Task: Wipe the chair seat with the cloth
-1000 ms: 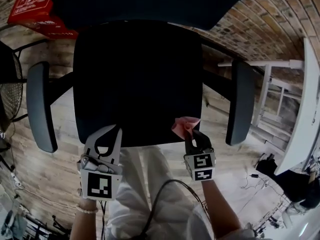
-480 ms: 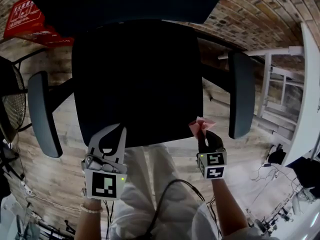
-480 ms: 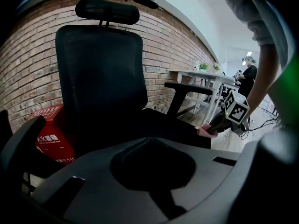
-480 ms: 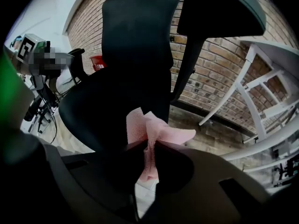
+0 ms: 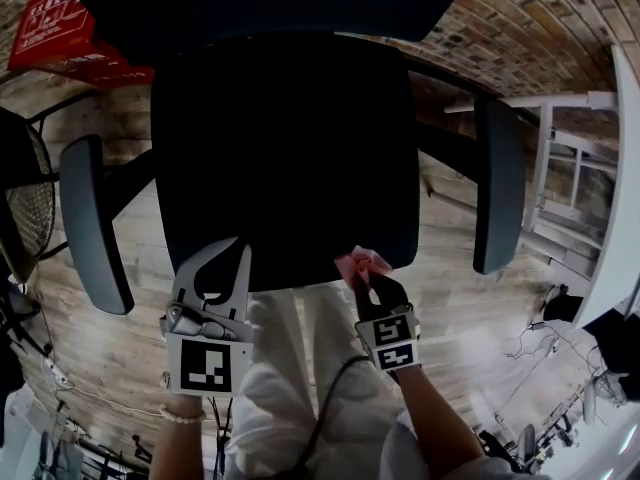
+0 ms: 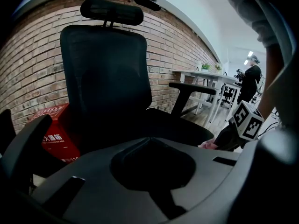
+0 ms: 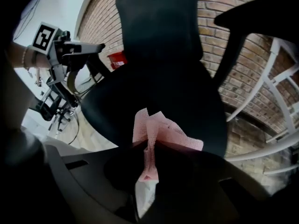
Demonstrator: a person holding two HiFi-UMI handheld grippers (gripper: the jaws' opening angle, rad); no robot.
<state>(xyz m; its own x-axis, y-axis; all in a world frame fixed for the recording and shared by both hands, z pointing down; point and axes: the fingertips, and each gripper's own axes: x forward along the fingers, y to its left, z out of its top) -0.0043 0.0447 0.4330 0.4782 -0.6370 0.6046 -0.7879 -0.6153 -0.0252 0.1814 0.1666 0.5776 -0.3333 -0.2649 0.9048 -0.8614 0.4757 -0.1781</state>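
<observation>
Pink cloth [image 7: 156, 129] sits pinched in the right gripper [image 5: 366, 274] at the front edge of the chair seat [image 5: 285, 148]. The left gripper [image 5: 238, 253] is closed and empty. The white print on the red box [image 5: 50, 23] is illegible.

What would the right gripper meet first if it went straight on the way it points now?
Most likely the chair seat, near its front edge; the pink cloth in the right gripper would touch first. Depth is unclear.

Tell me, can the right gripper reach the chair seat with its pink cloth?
Probably yes. The right gripper, shut on the pink cloth, sits at the front edge of the chair seat. The cloth pokes over that edge, and nothing stands between them.
</observation>
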